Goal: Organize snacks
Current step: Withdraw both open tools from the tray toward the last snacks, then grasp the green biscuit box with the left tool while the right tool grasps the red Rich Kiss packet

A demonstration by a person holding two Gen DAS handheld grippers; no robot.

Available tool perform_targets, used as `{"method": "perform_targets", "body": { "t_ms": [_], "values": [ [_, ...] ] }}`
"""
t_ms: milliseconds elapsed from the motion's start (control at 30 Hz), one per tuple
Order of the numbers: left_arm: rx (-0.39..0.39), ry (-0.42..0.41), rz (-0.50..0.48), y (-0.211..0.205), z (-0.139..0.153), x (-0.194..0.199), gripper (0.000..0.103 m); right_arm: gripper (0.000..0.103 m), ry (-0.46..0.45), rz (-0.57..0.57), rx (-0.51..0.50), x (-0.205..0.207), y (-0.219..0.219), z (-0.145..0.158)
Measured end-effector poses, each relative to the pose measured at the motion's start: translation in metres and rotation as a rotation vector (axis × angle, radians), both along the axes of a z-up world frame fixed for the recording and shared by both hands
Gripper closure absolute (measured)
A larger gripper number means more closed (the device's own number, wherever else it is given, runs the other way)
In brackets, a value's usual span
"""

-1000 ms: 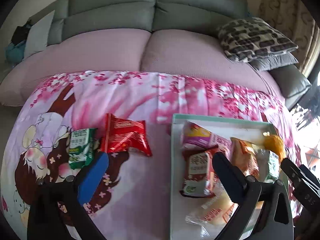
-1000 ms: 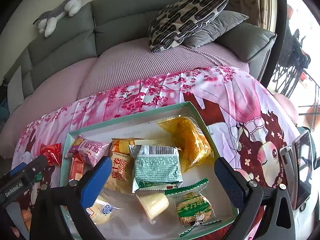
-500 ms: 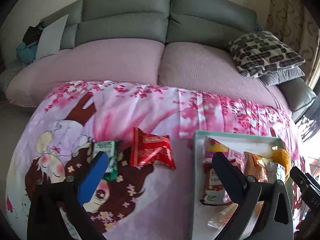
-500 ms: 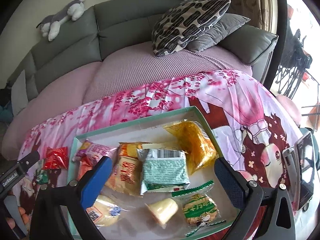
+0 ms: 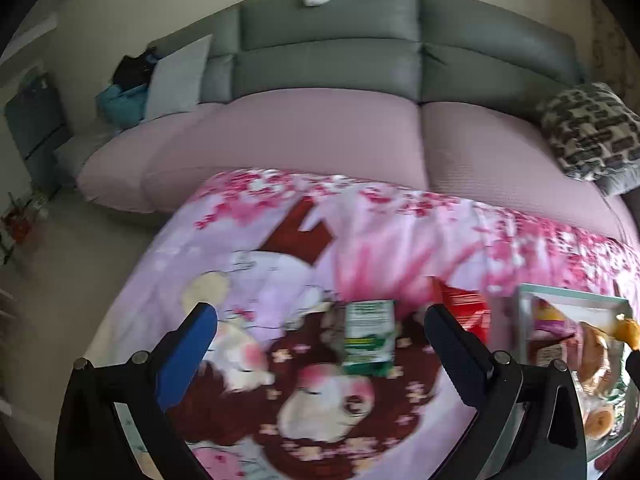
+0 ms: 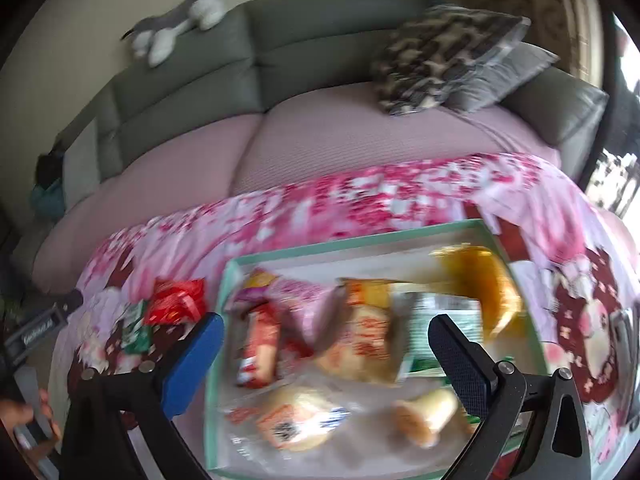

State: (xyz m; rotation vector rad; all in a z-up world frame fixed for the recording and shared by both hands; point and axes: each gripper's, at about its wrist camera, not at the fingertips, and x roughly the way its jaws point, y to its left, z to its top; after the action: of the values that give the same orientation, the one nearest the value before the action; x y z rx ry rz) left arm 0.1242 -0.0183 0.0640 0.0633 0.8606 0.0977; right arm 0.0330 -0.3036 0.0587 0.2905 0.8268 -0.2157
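Observation:
A green and white snack packet (image 5: 369, 337) lies on the pink patterned cloth, between and just ahead of my open, empty left gripper (image 5: 320, 344). A red snack packet (image 5: 466, 306) lies to its right, partly behind the right finger. Both also show in the right wrist view, green (image 6: 134, 326) and red (image 6: 176, 302). A mint-rimmed tray (image 6: 280, 254) holds several snacks. My right gripper (image 6: 324, 346) is open and empty above the tray. The tray's left edge (image 5: 524, 320) shows in the left wrist view.
The cloth-covered table (image 5: 380, 232) stands against a pink and grey sofa (image 5: 320, 128). A patterned cushion (image 6: 440, 56) and a plush toy (image 6: 180, 20) sit on the sofa. The floor (image 5: 60, 280) lies off the table's left edge.
My left gripper has swung left, away from the tray, bringing the green packet between its fingers. My right gripper has shifted left over the tray. Both views are motion-blurred.

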Motion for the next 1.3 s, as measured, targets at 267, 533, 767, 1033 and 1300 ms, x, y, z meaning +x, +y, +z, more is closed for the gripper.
{"method": "perform_targets", "body": {
  "t_ms": [267, 533, 767, 1033, 1300],
  "values": [
    [-0.01, 0.01, 0.063, 0.042, 0.002, -0.005, 0.0, 0.0, 0.012, 0.105, -0.038, 0.014, 0.05, -0.002],
    [-0.091, 0.018, 0.108, 0.072, -0.003, -0.003, 0.0, 0.0, 0.024, 0.196, -0.057, 0.028, 0.092, -0.01],
    [-0.219, 0.075, 0.084, 0.078, -0.021, 0.011, 0.0, 0.0, 0.016, 0.289, -0.009, 0.045, 0.127, -0.018],
    [-0.345, 0.147, 0.026, 0.057, -0.049, 0.029, 0.0, 0.023, 0.044, 0.329, 0.027, 0.081, 0.145, -0.034],
    [-0.474, 0.221, 0.007, 0.045, -0.079, 0.049, 0.002, 0.038, 0.076, 0.312, 0.169, 0.115, 0.131, -0.058]
  ]
}}
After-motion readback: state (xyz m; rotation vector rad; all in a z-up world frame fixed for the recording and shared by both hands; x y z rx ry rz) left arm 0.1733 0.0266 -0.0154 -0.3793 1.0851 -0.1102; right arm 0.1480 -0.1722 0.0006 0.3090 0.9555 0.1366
